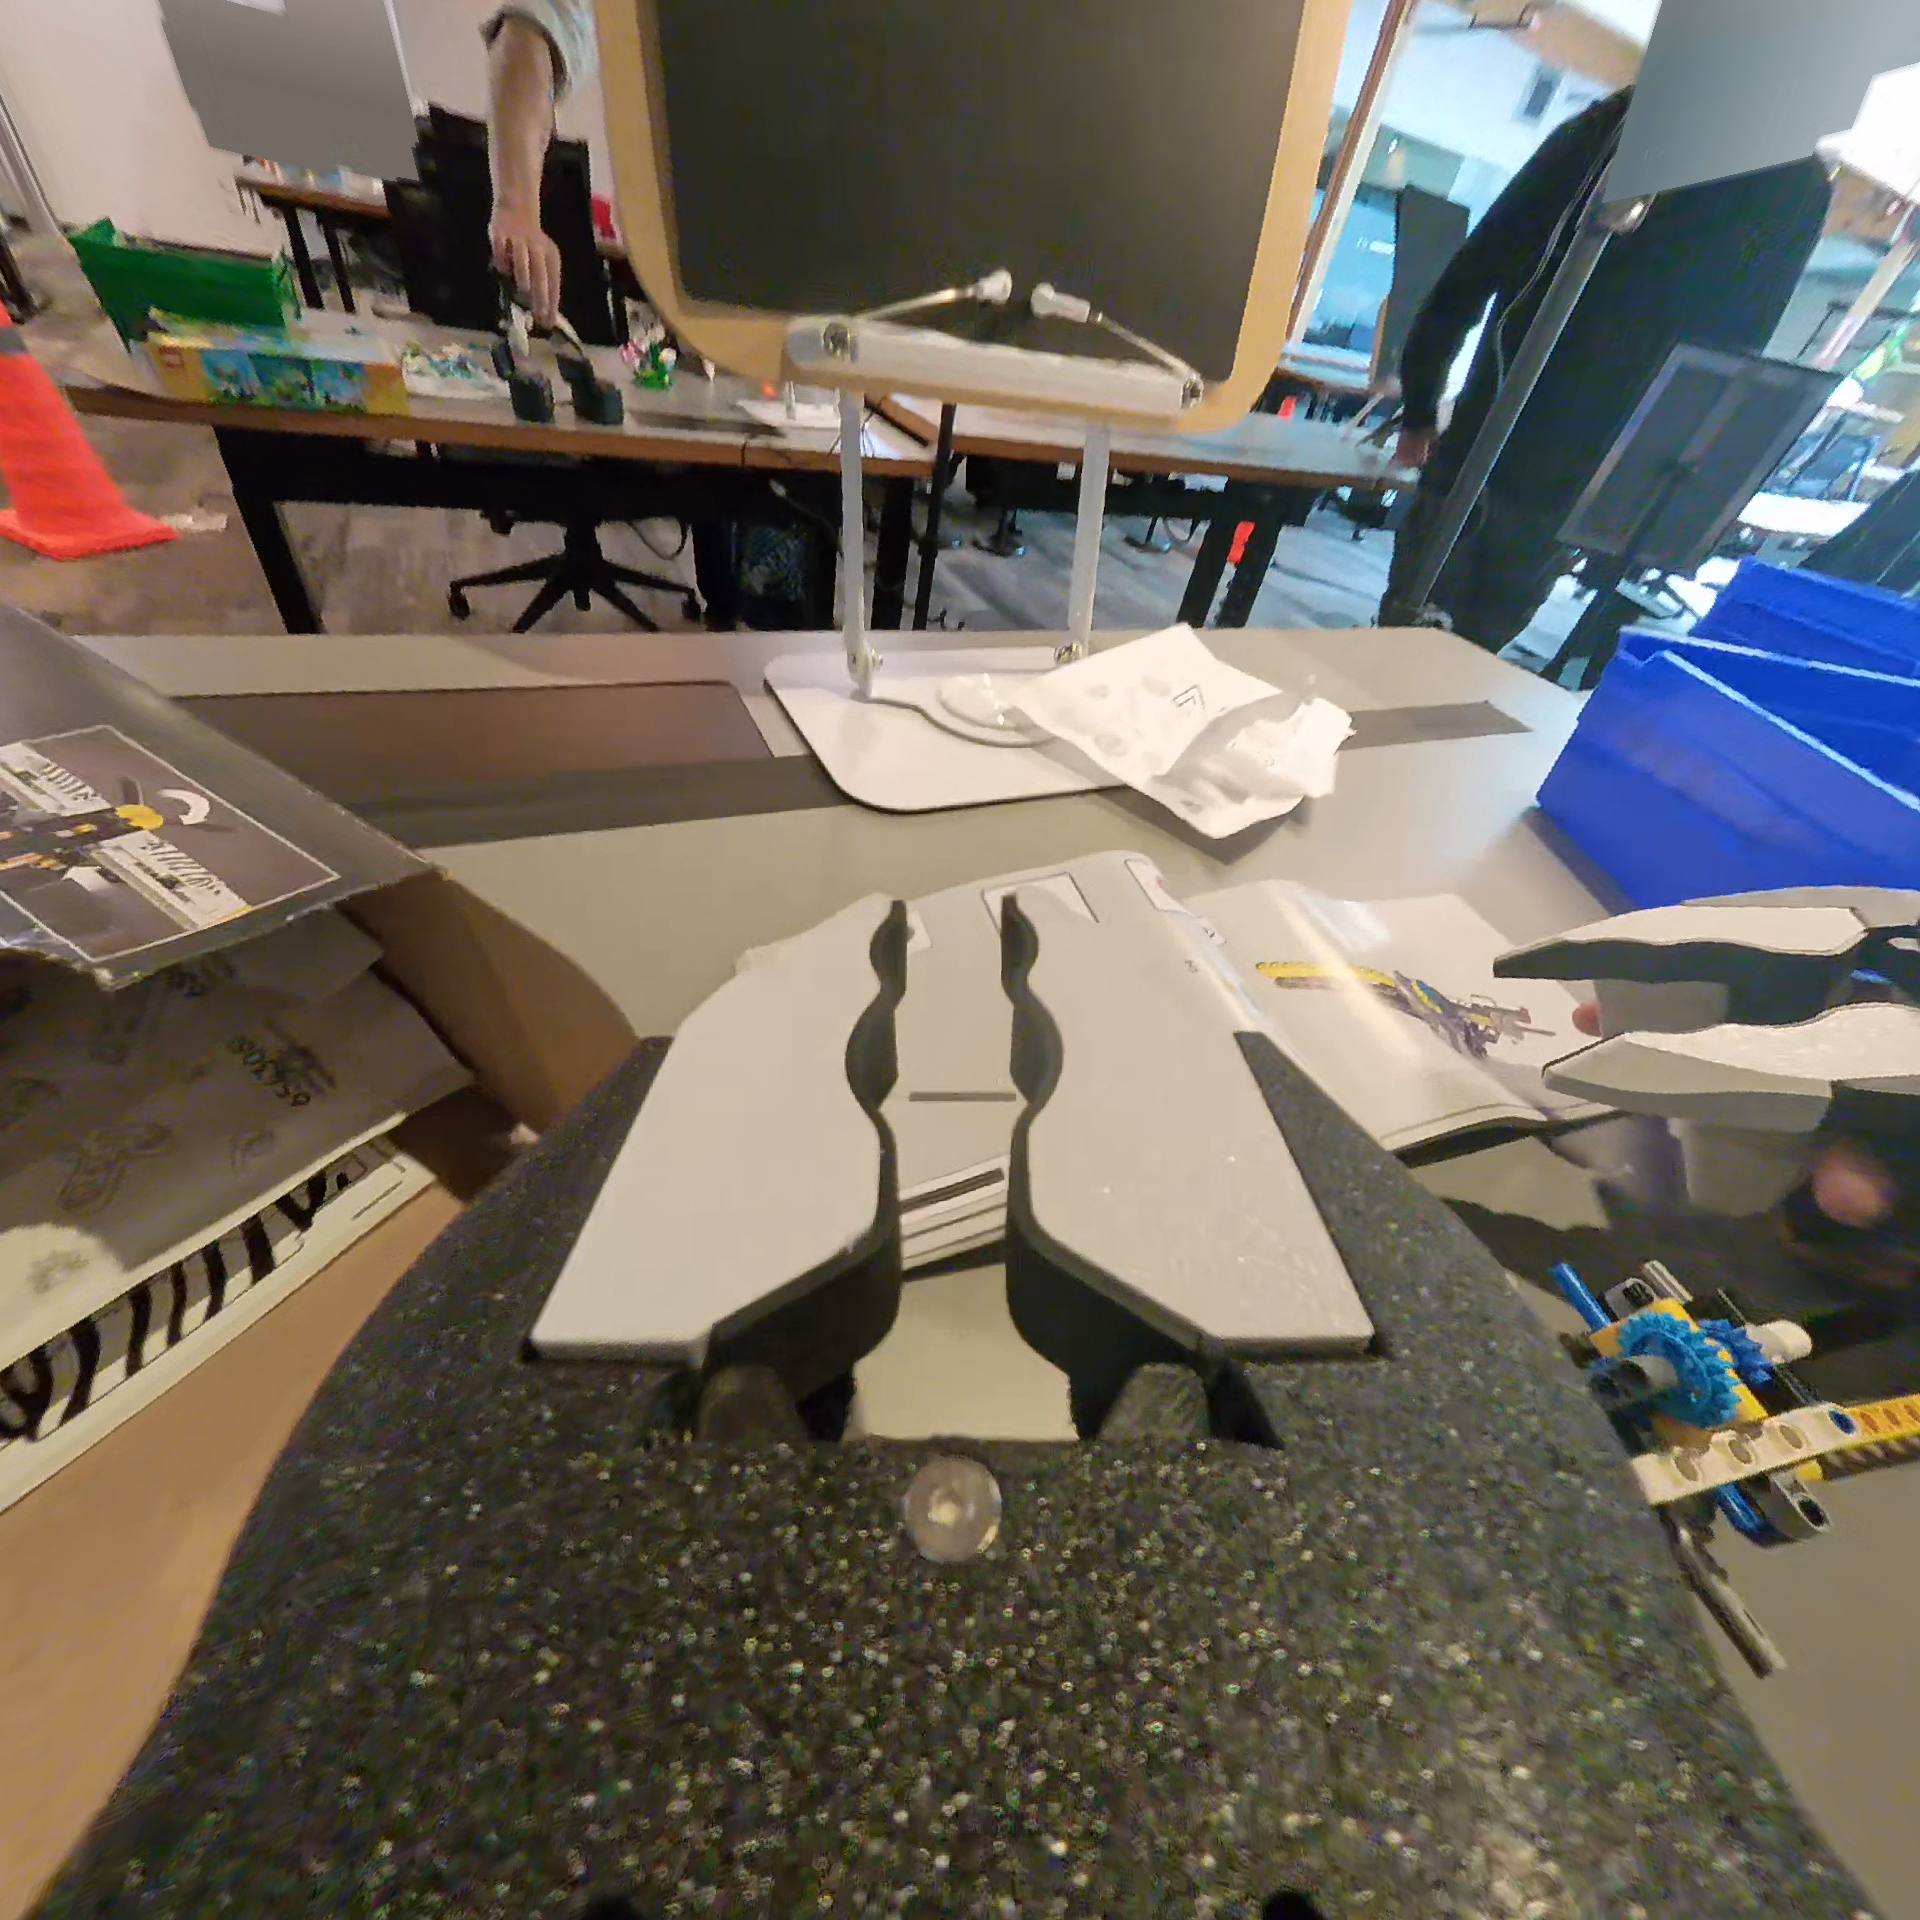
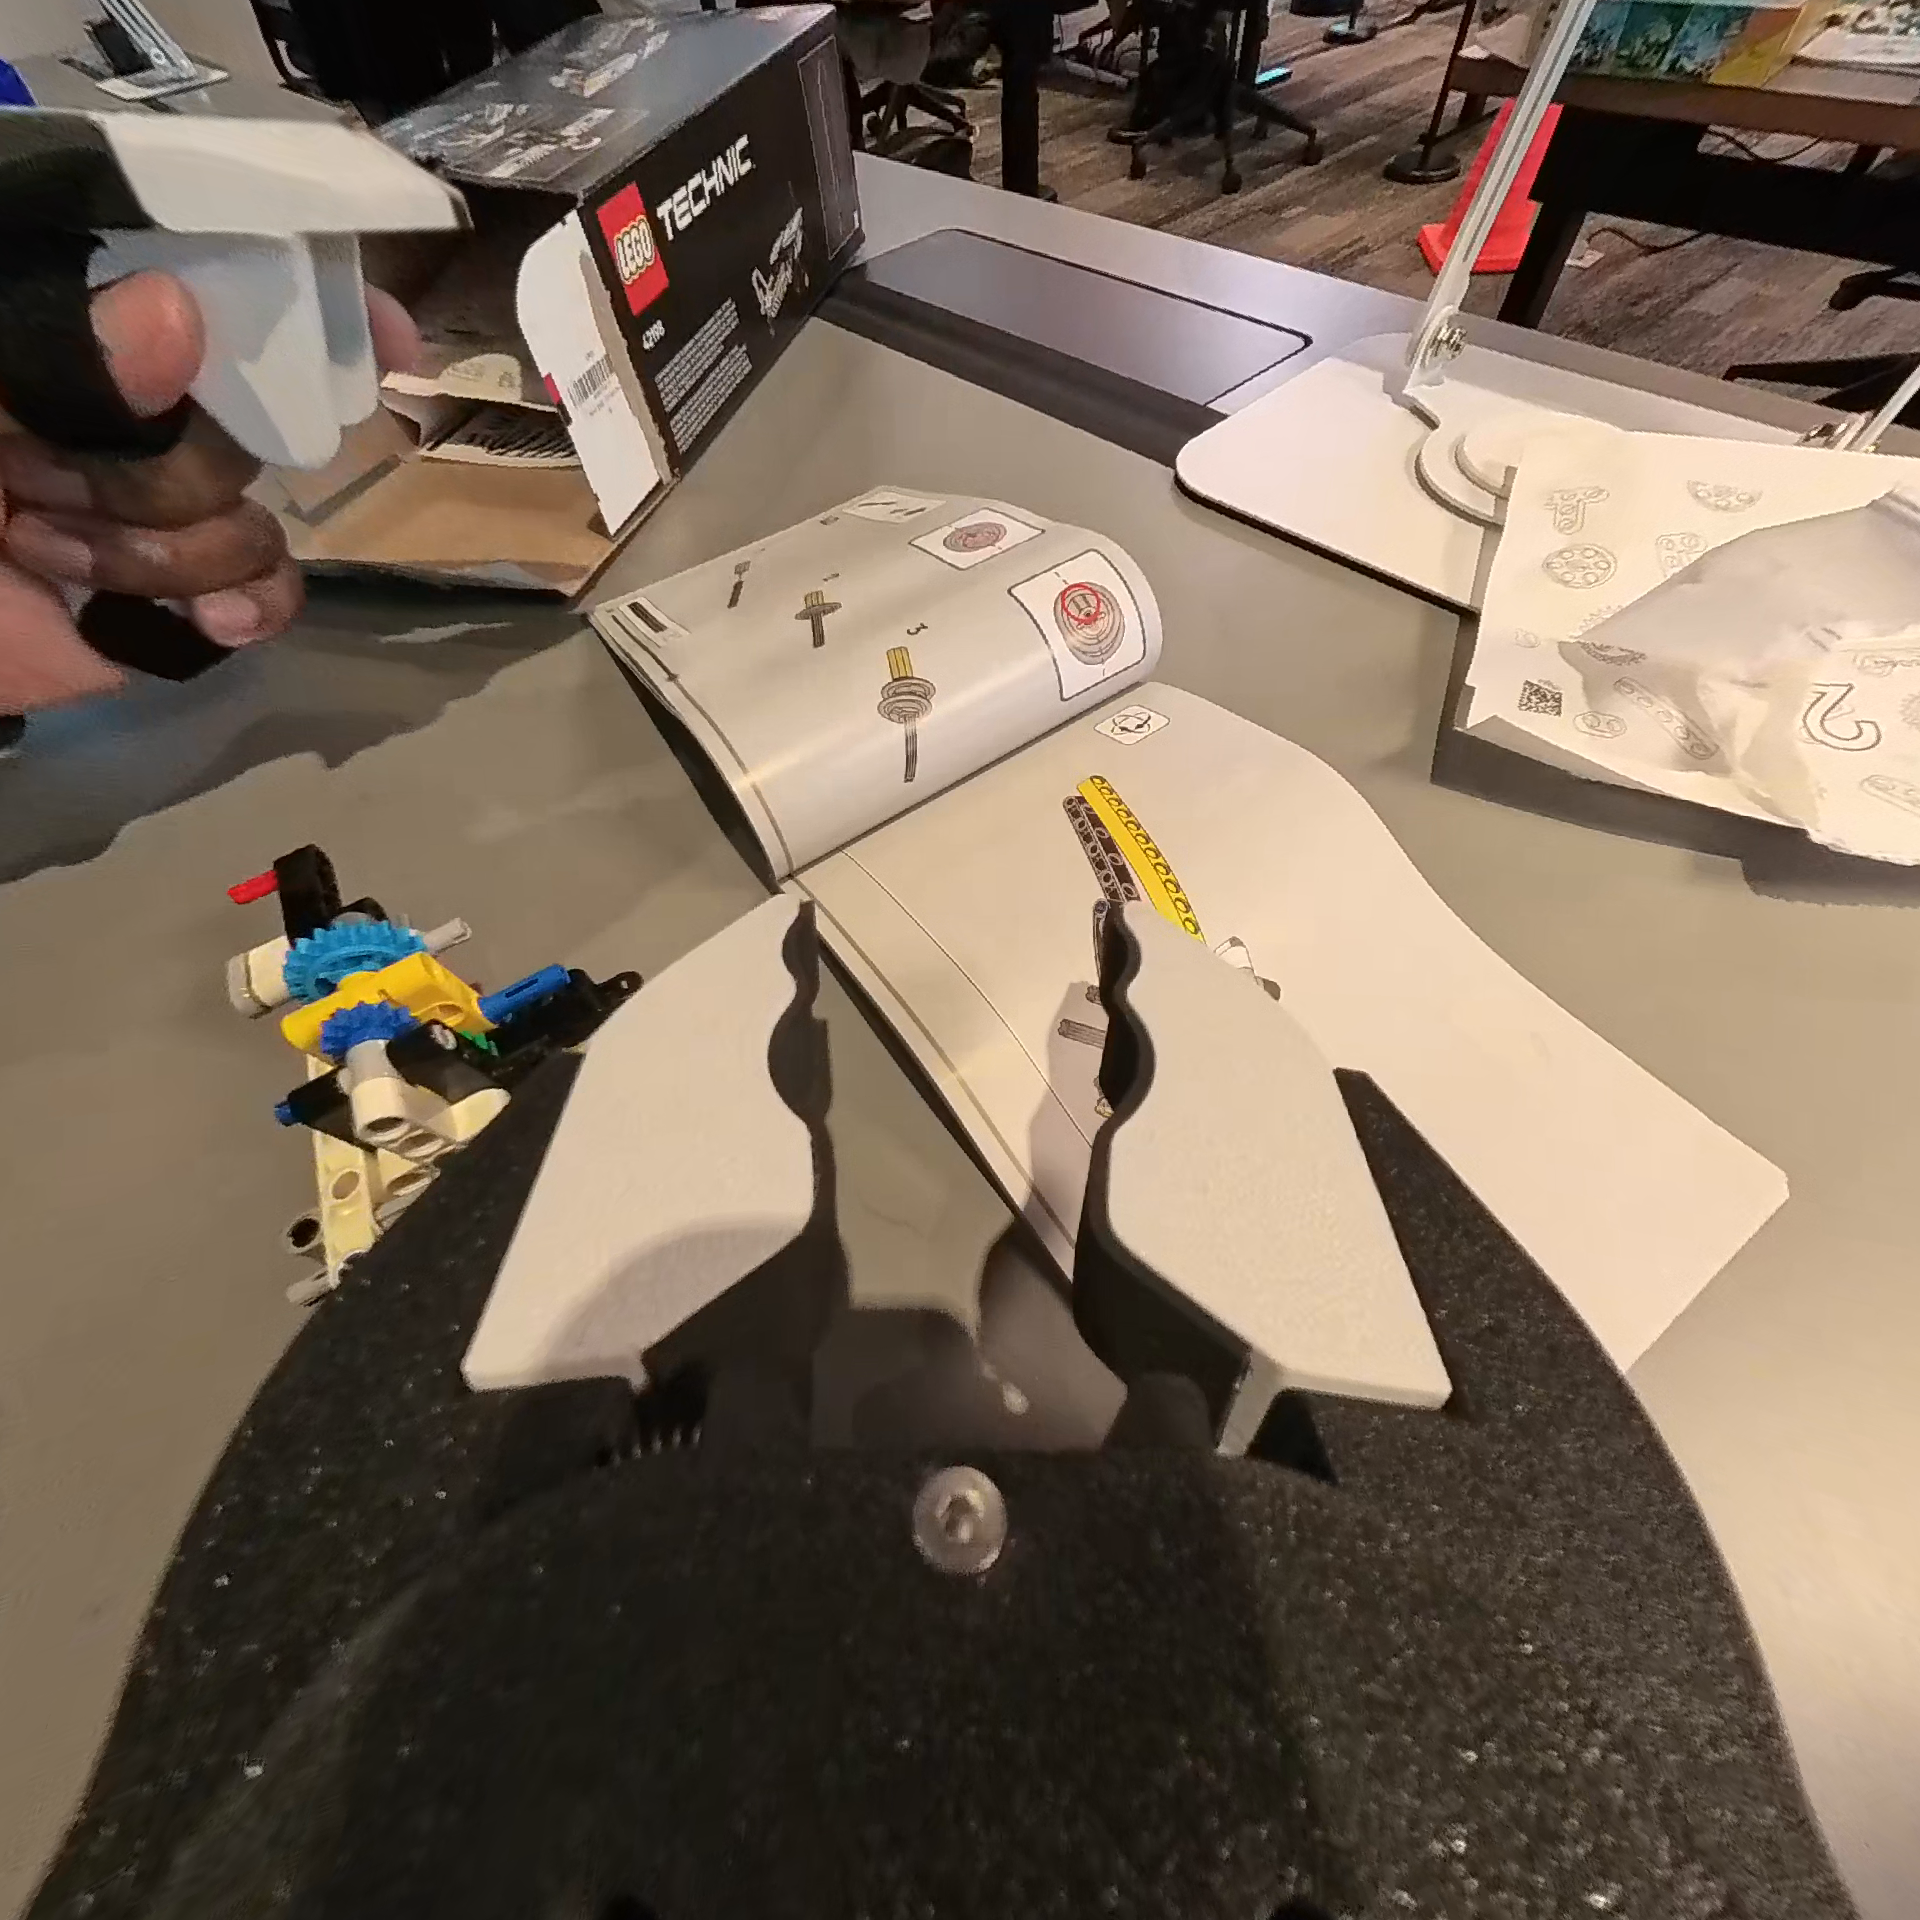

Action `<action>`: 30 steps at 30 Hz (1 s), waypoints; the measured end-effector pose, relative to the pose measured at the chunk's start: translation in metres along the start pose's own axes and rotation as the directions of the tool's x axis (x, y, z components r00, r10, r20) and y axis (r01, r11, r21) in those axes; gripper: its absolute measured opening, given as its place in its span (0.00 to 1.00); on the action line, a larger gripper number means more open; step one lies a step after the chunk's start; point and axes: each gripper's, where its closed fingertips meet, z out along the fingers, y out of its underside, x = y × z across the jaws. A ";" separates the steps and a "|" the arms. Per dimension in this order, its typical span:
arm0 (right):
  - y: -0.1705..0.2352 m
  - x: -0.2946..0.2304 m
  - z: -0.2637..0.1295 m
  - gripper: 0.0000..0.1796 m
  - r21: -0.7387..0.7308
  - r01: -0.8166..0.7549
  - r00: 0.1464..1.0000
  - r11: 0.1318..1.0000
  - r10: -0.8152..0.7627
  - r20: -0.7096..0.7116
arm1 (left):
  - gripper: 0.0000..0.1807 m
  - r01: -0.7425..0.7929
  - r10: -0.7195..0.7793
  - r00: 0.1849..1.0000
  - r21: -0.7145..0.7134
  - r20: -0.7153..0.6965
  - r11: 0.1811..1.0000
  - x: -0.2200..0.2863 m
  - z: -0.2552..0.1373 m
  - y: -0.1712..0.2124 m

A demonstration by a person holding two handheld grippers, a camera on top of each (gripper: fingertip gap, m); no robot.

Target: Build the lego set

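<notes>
A partly built Lego assembly [image 2: 384,1008] of yellow, white and black beams with blue gears lies on the grey table [image 2: 260,790], just left of my right gripper [image 2: 956,925]. It also shows in the left wrist view [image 1: 1704,1392] at the lower right. The open instruction booklet [image 2: 935,727] lies under both grippers. My right gripper is open and empty above the booklet's right page; it also shows in the left wrist view [image 1: 1527,1023]. My left gripper [image 1: 954,914] is open by a narrow gap and empty above the booklet [image 1: 1382,997]. It shows in the right wrist view [image 2: 343,301], held by a hand.
The opened black Lego box [image 2: 707,260] lies at the table's left [image 1: 156,852]. A white stand base [image 2: 1330,457] and a crumpled white paper bag [image 2: 1714,644] sit at the back. Blue bins [image 1: 1766,748] stand at the right. People stand at tables beyond. There is about 20 centimetres between the tips of the two grippers.
</notes>
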 end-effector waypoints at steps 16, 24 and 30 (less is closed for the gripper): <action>-0.004 -0.007 -0.005 0.00 0.018 0.021 0.999 1.000 -0.021 0.038 | 0.00 -0.068 0.073 0.974 0.030 -0.217 0.997 0.031 0.007 0.016; -0.015 -0.052 -0.042 0.07 -0.034 0.145 0.967 0.989 -0.134 0.218 | 0.12 -0.110 0.065 0.788 -0.037 -0.612 0.993 0.086 -0.022 0.028; 0.014 -0.077 -0.066 0.19 -0.095 0.230 0.930 0.968 -0.190 0.313 | 0.24 -0.372 0.199 0.607 -0.054 -0.770 0.927 0.118 -0.052 0.062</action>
